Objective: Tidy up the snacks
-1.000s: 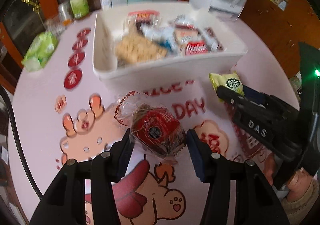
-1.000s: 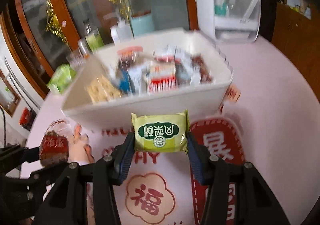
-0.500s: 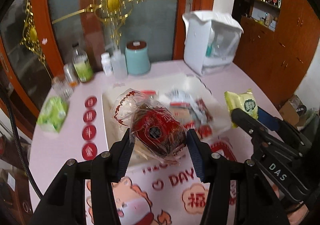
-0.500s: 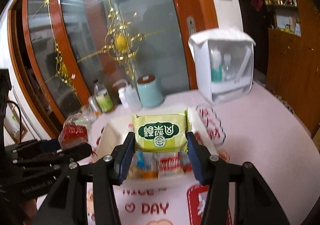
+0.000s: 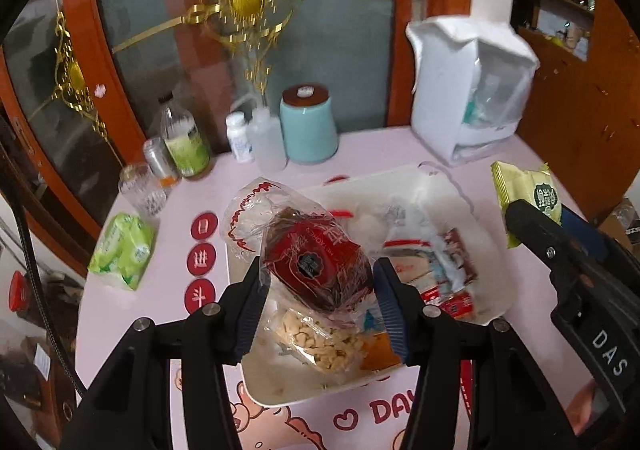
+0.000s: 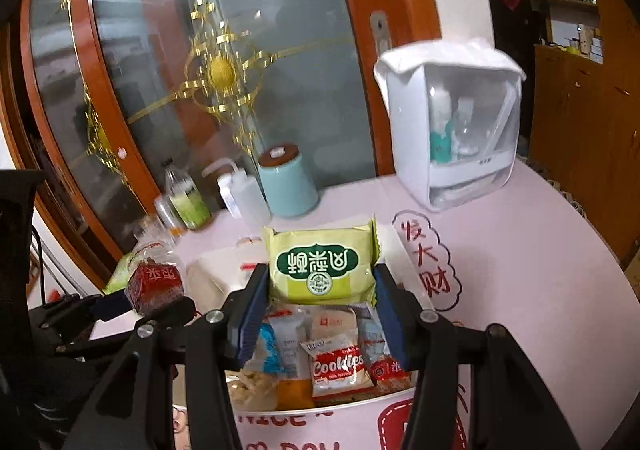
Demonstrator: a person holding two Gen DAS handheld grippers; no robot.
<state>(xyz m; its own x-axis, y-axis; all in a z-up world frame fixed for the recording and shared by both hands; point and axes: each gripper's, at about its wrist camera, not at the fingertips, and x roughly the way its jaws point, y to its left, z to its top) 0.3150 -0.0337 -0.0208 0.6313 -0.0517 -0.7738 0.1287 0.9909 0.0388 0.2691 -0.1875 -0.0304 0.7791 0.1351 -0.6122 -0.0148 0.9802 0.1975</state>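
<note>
Gripping a red-labelled snack (image 5: pixel 318 264), the left claw (image 5: pixel 320 306) hangs above the white tray (image 5: pixel 280 390).

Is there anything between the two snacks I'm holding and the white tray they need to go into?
Nothing visible blocks either one. The red-labelled snack in the left hand-held gripper and the green packet in the right hand-held gripper hang above the open white tray; only snacks already inside lie below.

The white tray (image 5: pixel 476 209) is crowded with snack packets, its far end barer. Behind it, bottles (image 5: pixel 186 145), a teal canister (image 5: pixel 308 129) and a white cabinet (image 5: pixel 472 89) block the table's (image 6: pixel 520 250) far edge; its right stays open.
</note>
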